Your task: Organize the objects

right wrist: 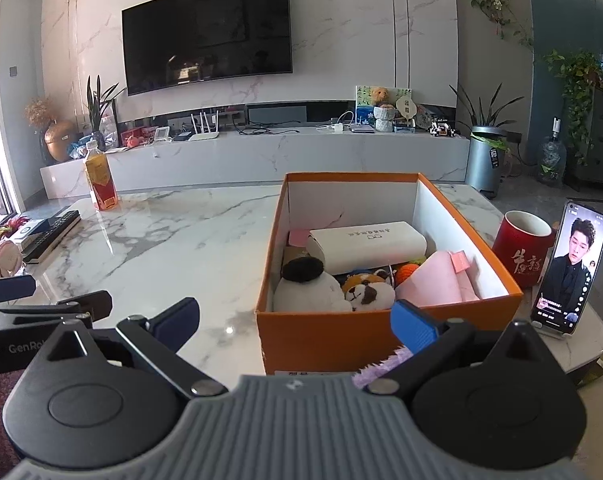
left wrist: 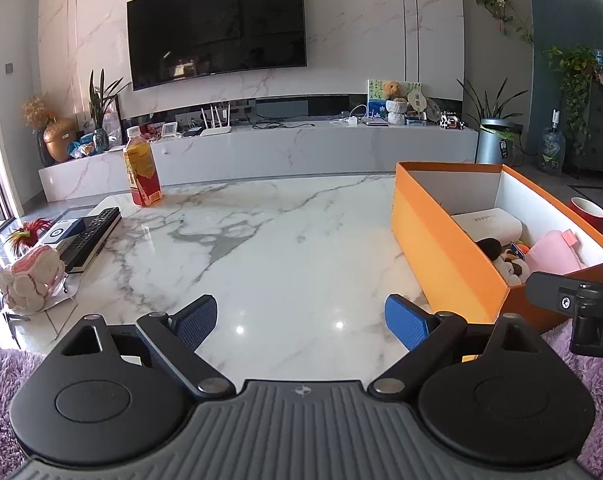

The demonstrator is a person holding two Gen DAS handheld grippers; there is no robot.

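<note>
An orange box (right wrist: 333,334) stands on the marble table (right wrist: 173,248); it also shows at the right in the left wrist view (left wrist: 441,248). Inside lie a white case (right wrist: 373,246), a white plush with a black pompom (right wrist: 309,284), a small fox-faced plush (right wrist: 367,292), an orange ball (right wrist: 407,272) and a pink pouch (right wrist: 441,284). My right gripper (right wrist: 295,322) is open and empty at the box's near end. My left gripper (left wrist: 301,320) is open and empty over bare table, left of the box.
A drink bottle (left wrist: 141,172) stands at the table's far left. A remote control (left wrist: 91,236), a small box and a pink-white plush (left wrist: 31,276) lie at the left edge. A red mug (right wrist: 521,248) and a propped phone (right wrist: 569,268) stand right of the box. A purple rug lies below.
</note>
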